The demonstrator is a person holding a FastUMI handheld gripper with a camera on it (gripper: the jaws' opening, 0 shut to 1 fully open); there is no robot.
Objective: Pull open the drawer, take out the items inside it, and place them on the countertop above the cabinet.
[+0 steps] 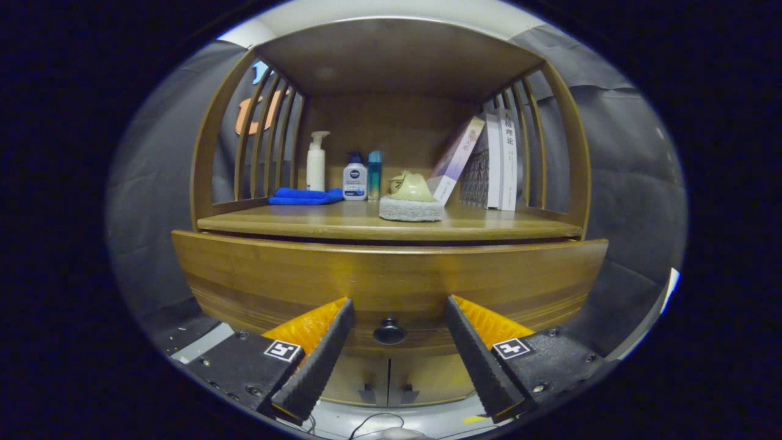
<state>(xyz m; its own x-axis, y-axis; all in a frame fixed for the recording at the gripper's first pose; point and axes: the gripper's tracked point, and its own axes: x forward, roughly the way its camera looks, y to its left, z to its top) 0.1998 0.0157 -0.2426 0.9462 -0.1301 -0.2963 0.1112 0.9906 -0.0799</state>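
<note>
Gripper view: hand-held gripper (pixel 397 308) fingers spread wide, holding nothing, the drawer (pixel 391 278) knob (pixel 390 331) between them.

Brown drawer (pixel 391 275) (blue cloth (pixel 305 196) above).

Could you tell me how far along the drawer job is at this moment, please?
Nothing looks done yet: the drawer sits closed under the countertop. In hand: the gripper is open, its fingers either side of the knob, not pressing it. Left: grip the knob, pull the drawer open, lift out the items and set them on the countertop.
</note>
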